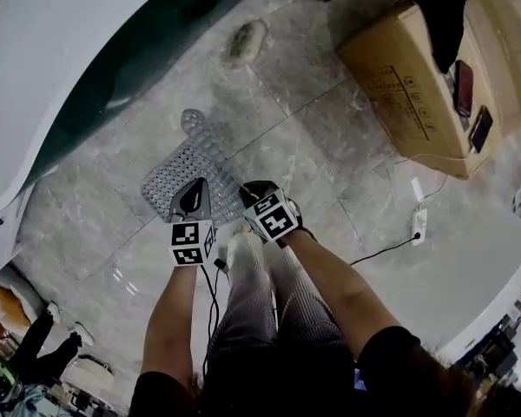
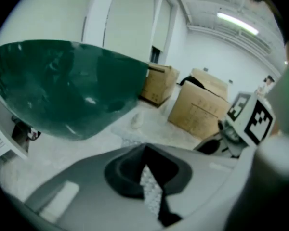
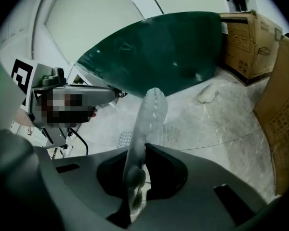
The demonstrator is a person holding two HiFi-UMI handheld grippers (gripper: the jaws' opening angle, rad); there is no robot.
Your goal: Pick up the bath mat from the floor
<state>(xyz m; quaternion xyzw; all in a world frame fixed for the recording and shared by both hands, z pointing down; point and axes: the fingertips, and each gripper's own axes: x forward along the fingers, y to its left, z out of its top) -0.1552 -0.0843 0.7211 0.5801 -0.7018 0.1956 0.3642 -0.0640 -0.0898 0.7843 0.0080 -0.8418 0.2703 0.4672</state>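
Note:
The bath mat [image 1: 189, 156] is clear plastic with rows of bumps. In the head view it hangs off the marble floor, held up by its near edge. My left gripper [image 1: 191, 200] is shut on that edge at the left and my right gripper [image 1: 255, 195] at the right, side by side. The left gripper view has a strip of the mat [image 2: 151, 196] pinched between the jaws of the left gripper [image 2: 149, 172]. In the right gripper view the mat [image 3: 148, 117] stands up out of the closed jaws of the right gripper [image 3: 136, 165].
A dark green bathtub with a white rim [image 1: 87, 68] fills the upper left. Cardboard boxes [image 1: 408, 85] stand at the upper right, with a black cloth [image 1: 440, 16] on top. A white power strip [image 1: 418, 224] and its cable lie on the right. A pale slipper-like object [image 1: 244, 41] is on the floor beyond the mat.

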